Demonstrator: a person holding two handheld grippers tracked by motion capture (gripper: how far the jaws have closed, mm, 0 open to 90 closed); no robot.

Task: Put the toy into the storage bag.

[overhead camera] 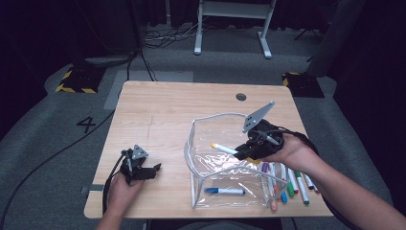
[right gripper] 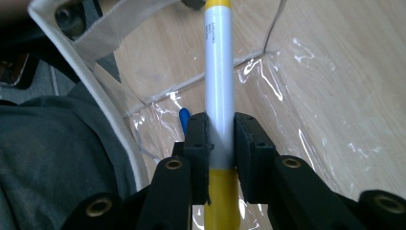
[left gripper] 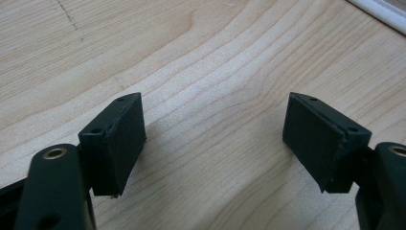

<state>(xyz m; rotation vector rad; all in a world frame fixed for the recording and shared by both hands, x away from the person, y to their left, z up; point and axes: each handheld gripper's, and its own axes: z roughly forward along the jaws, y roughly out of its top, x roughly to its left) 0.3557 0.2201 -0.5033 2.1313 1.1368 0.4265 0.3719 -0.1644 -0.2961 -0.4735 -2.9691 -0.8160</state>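
Yellow marker (right gripper: 219,86) lengthwise along right tool (right gripper: 221,143)

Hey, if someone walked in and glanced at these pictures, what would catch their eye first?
Probably the yellow-capped marker clamped in the right gripper and held over the clear plastic bag at the middle right of the table. Next, the blue marker already lying inside the bag, and the row of coloured markers at the table's near right edge. The left gripper rests open at the near left.

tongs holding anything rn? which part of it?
Right tongs are shut on the yellow marker, gripping its white barrel just above the yellow end. Left tongs are open over bare table, holding nothing.
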